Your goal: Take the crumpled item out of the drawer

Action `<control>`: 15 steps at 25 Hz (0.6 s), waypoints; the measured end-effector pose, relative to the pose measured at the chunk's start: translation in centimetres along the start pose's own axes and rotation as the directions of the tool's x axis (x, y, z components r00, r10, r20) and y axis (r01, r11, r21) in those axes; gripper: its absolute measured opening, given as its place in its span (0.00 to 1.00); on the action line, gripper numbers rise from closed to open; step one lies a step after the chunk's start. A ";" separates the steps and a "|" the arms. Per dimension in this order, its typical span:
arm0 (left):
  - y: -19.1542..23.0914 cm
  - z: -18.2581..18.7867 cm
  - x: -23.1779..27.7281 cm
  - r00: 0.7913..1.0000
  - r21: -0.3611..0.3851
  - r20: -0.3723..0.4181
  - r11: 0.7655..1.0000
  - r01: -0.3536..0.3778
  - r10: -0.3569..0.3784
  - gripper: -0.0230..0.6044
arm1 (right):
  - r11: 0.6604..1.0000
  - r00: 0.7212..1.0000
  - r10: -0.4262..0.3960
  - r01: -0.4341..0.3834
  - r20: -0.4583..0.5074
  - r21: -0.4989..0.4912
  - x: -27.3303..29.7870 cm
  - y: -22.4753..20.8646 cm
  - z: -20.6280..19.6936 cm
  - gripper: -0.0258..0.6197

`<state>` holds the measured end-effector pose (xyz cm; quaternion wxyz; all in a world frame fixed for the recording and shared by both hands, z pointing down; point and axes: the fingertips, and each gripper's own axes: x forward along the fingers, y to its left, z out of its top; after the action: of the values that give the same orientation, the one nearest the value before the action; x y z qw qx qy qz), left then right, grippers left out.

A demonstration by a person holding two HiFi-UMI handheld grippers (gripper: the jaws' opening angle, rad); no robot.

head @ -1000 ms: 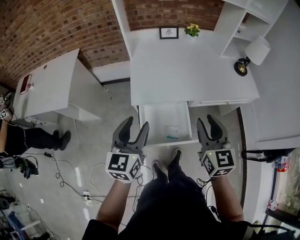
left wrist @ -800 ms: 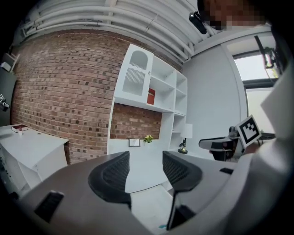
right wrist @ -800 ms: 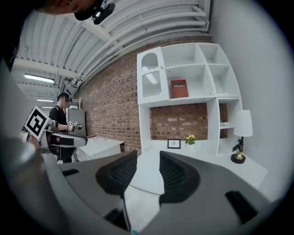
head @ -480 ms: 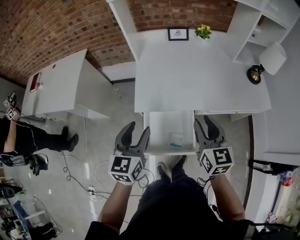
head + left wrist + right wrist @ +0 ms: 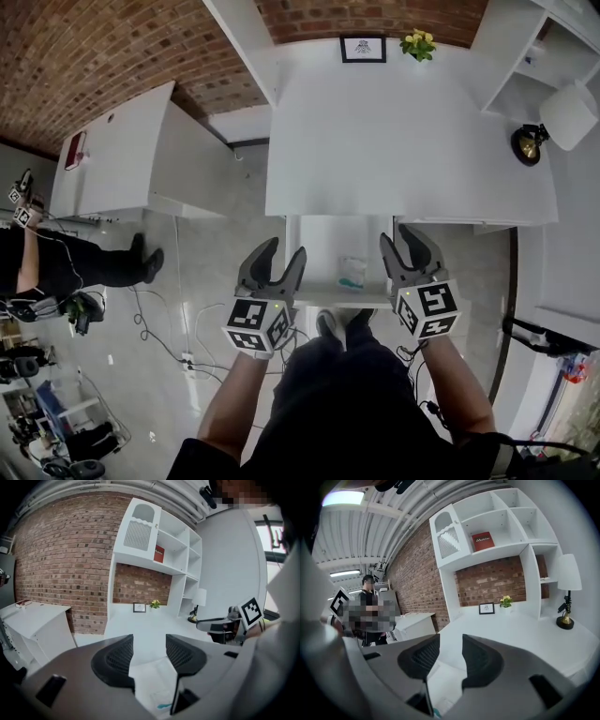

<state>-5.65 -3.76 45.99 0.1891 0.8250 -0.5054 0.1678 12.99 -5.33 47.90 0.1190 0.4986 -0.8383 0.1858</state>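
- L gripper — jaws apart, nothing betw them; hangs just left of open drawer
- R gripper — jaws apart too, empty, by drawer's right front corner
- In drawer: crumpled item, right side nr front, pale w/ teal bit; neither gripper touches it
- Desk holds frame & plant at back, lamp on right

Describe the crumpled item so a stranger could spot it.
Find the white desk against the brick wall; one drawer is pulled open at its front. In it, right of centre, lies a pale crumpled item with teal marks, the only thing there.
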 end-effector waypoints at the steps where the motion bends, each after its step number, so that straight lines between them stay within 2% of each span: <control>1: 0.0 -0.4 0.4 1.000 -0.008 -0.009 1.000 0.000 0.000 0.38 | 1.000 1.000 -0.001 0.001 -0.010 0.003 0.4 -0.3 -0.5 0.27; 8: 1.3 -4.9 3.0 0.995 -0.029 -0.100 0.999 0.025 -0.028 0.38 | 0.999 0.993 -0.019 0.023 -0.113 0.032 3.2 -0.9 -5.8 0.27; 15: 2.5 -10.4 6.5 0.969 -0.026 -0.221 0.994 0.106 -0.109 0.38 | 0.997 0.969 -0.060 0.071 -0.239 0.038 5.7 -0.5 -11.1 0.27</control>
<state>-5.91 -4.82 58.45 0.2591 0.8258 -0.4369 0.2450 10.93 -5.29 60.18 0.2129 0.5028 -0.7966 0.2594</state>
